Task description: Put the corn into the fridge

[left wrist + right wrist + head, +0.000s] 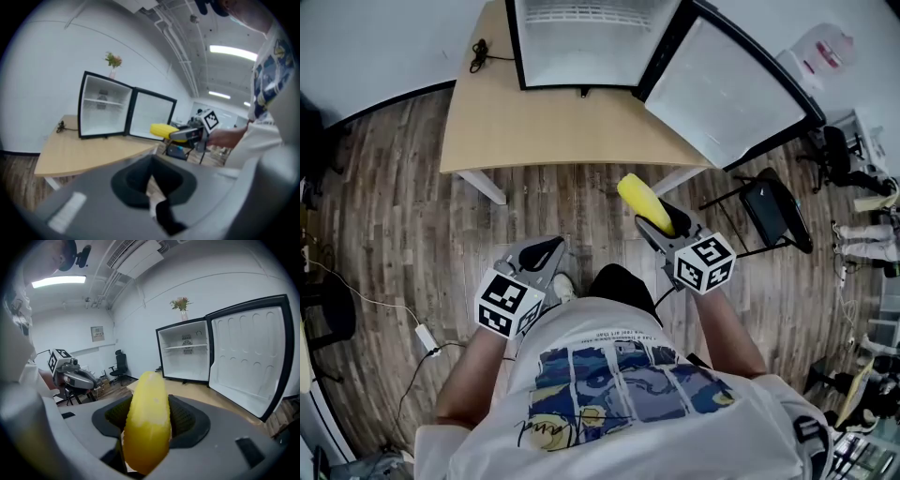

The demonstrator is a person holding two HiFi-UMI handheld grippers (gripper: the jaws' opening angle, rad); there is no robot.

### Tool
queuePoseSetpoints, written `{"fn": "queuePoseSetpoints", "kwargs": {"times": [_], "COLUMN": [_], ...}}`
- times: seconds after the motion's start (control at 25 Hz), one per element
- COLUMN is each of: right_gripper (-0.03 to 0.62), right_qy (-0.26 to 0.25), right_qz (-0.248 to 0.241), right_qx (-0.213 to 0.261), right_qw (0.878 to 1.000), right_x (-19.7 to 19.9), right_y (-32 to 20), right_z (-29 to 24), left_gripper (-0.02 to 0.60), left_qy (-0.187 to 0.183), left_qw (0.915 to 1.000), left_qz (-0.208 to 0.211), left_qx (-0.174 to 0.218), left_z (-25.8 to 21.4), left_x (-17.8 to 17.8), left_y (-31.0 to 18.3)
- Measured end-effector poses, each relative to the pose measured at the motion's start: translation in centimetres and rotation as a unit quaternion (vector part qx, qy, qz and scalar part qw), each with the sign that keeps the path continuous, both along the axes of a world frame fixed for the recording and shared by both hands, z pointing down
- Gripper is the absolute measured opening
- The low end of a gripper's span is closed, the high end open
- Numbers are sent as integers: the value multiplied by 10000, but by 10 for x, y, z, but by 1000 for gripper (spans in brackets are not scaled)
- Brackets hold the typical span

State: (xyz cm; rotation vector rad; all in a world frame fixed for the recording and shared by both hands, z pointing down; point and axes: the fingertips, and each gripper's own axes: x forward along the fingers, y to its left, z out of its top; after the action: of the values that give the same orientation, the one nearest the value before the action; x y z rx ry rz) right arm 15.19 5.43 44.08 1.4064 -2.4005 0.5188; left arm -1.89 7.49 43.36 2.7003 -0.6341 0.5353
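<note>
A yellow corn cob [643, 202] sticks out forward from my right gripper [654, 221], which is shut on it above the floor, short of the table's front edge. In the right gripper view the corn [147, 423] fills the gap between the jaws of the right gripper [148, 430]. The small fridge [581, 37] stands open on the table, its door [727, 89] swung out to the right and its white inside [183, 350] bare. My left gripper [540, 255] hangs lower left, shut and holding nothing, as its own view of the left gripper [152, 187] shows.
The wooden table [544, 122] carries the fridge and a black cable [478, 54] at its back left. A black chair [773, 211] stands right of the corn, under the door. A white power adapter [425, 337] and cord lie on the floor at left. Flowers [180, 303] top the fridge.
</note>
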Motion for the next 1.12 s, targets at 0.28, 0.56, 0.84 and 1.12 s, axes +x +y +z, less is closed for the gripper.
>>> {"fn": "queuePoseSetpoints", "kwargs": {"times": [0.28, 0.56, 0.84, 1.12], "right_gripper": [236, 236, 236, 236], "right_qy": [206, 263, 431, 728], "right_qz": [-145, -347, -579, -776], "right_qx": [-16, 16, 94, 56], "right_qw": [9997, 9991, 9974, 9943], "right_x": [-15, -20, -17, -10], "right_y": [-73, -166, -278, -367], "right_z": [4, 19, 32, 56], "left_gripper": [9, 9, 9, 9], "left_qy": [147, 17, -99, -129], "left_qw": [9980, 9928, 9851, 9746], "left_qz": [-604, -1192, -1718, -2234], "left_qx": [-120, -70, 32, -53], "left_z": [5, 4, -11, -15], "left_x": [-41, -67, -76, -75], "left_y": [-41, -104, -172, -217]}}
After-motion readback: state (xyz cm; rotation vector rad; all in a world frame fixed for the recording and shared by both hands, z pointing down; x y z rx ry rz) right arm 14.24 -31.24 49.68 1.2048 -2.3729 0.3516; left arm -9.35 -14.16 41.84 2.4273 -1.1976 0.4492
